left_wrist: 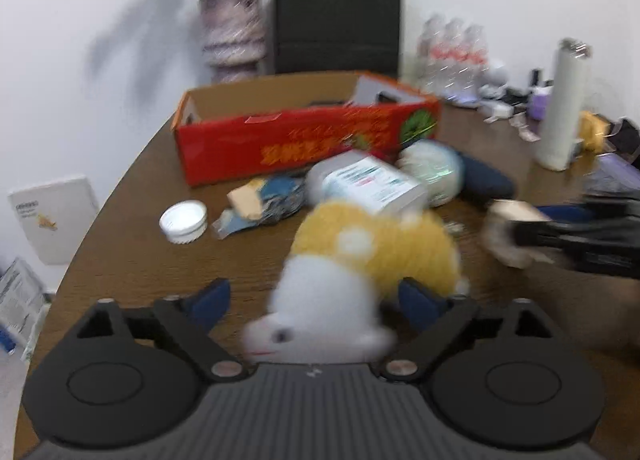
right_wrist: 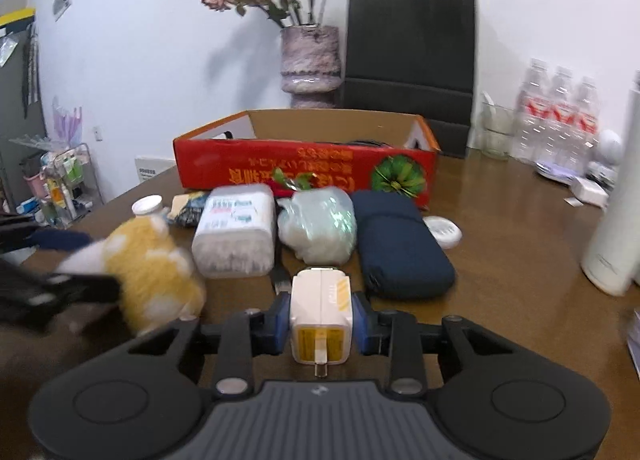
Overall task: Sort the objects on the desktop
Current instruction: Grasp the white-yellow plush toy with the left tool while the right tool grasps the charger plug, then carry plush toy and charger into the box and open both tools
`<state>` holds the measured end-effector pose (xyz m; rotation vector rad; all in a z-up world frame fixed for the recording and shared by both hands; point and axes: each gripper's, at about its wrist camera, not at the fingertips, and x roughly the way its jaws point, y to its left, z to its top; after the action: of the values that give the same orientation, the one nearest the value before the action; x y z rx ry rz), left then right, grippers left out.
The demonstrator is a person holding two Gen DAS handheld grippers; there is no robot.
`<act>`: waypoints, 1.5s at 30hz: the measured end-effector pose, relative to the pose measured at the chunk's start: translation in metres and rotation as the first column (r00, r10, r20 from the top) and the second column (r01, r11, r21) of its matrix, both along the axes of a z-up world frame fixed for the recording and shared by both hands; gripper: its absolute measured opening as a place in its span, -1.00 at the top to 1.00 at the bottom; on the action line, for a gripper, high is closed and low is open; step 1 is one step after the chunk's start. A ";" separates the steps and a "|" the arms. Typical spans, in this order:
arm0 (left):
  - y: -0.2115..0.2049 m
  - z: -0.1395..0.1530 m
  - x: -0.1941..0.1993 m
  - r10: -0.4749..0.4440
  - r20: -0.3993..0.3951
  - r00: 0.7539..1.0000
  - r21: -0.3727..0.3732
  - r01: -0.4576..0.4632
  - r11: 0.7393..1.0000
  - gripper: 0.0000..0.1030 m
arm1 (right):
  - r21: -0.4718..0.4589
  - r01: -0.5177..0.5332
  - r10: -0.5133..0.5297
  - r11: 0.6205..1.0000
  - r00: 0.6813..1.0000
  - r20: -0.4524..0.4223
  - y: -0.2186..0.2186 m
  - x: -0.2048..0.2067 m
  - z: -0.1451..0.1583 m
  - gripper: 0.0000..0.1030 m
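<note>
Nearest to us, our right gripper [right_wrist: 320, 318] has its blue pads clamped on the flanks of a white charger block [right_wrist: 320, 310], prongs toward the camera; it looks hard, light and smooth-sided, so we judge a square grip across the flat faces is what keeps it from twisting. Our left gripper [left_wrist: 314, 300] has its fingers apart around a yellow-and-white plush toy [left_wrist: 360, 260]; the picture is blurred and we cannot tell whether the pads press it; the toy is soft and light, so we would take it across the thick body, deep enough not to pinch only fur. Beyond lie a cotton-swab tub [right_wrist: 234, 230], a knotted plastic bag [right_wrist: 318, 224] and a navy pouch [right_wrist: 400, 244]; farthest stands the open red box [right_wrist: 304, 170] on the wooden table [right_wrist: 520, 220].
</note>
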<state>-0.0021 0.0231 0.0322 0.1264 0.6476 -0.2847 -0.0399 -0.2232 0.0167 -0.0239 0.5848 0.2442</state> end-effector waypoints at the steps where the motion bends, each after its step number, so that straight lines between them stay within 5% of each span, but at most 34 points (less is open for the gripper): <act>1: 0.000 -0.005 0.001 0.005 -0.024 1.000 -0.001 -0.005 1.000 -0.16 | 0.004 0.005 -0.005 1.000 1.000 -0.003 -0.003 -0.008 0.001 0.41; 5: 0.006 -0.005 -0.024 0.095 -0.069 0.993 -0.083 -0.100 0.992 -0.17 | -0.025 -0.003 0.003 1.000 1.000 -0.007 -0.011 -0.028 0.003 0.40; 8: 0.002 -0.004 -0.047 0.169 -0.043 0.985 -0.070 -0.172 0.983 -0.42 | -0.043 0.006 -0.006 0.999 1.000 0.001 -0.010 -0.028 0.003 0.08; 11: 0.001 -0.001 -0.044 0.150 -0.039 0.988 -0.066 -0.152 0.986 -0.64 | -0.041 0.010 -0.011 0.999 0.999 -0.034 -0.006 -0.020 -0.006 0.18; 12: 0.000 -0.002 -0.040 0.150 -0.051 0.987 -0.068 -0.153 0.986 -0.63 | -0.024 0.010 -0.011 1.000 0.999 -0.043 -0.006 -0.018 -0.009 0.40; 13: -0.002 -0.003 -0.037 0.146 -0.059 0.987 -0.076 -0.151 0.986 -0.52 | -0.005 0.013 -0.014 1.000 0.999 -0.046 -0.007 -0.016 -0.010 0.40; 14: -0.003 -0.005 -0.034 0.141 -0.060 0.988 -0.084 -0.146 0.986 -0.11 | 0.002 0.014 -0.014 1.000 0.999 -0.044 -0.008 -0.016 -0.010 0.41; 19: -0.009 0.002 -0.046 0.148 -0.009 0.989 -0.139 -0.148 0.979 0.02 | 0.006 0.028 -0.028 1.000 0.999 -0.031 -0.012 -0.020 -0.004 0.41; 25: -0.006 0.045 -0.042 0.134 0.111 0.985 -0.195 -0.111 0.975 0.04 | 0.003 -0.010 0.010 1.000 0.998 0.068 -0.009 -0.014 0.029 0.41; 31: -0.001 0.118 0.048 0.156 0.205 0.966 -0.184 -0.119 0.976 0.02 | 0.004 -0.020 0.019 1.000 0.986 0.167 -0.010 0.042 0.083 0.41; 35: -0.014 0.136 0.155 0.161 0.106 0.981 -0.140 -0.146 0.979 0.01 | -0.050 -0.006 0.017 0.999 0.975 0.220 -0.001 0.111 0.121 0.41; 40: -0.013 0.123 0.266 0.223 -0.007 0.975 -0.058 -0.223 0.973 0.01 | -0.047 -0.008 0.013 0.999 0.995 0.095 0.016 0.234 0.131 0.41; 45: -0.010 0.075 0.333 0.304 -0.110 0.946 0.017 -0.304 0.953 0.00 | -0.086 0.010 -0.021 0.996 0.993 -0.118 0.045 0.356 0.089 0.41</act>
<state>0.3312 0.0134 0.1069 0.0093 0.7670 0.0066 0.3160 -0.1780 0.1059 -0.0880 0.7139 0.2063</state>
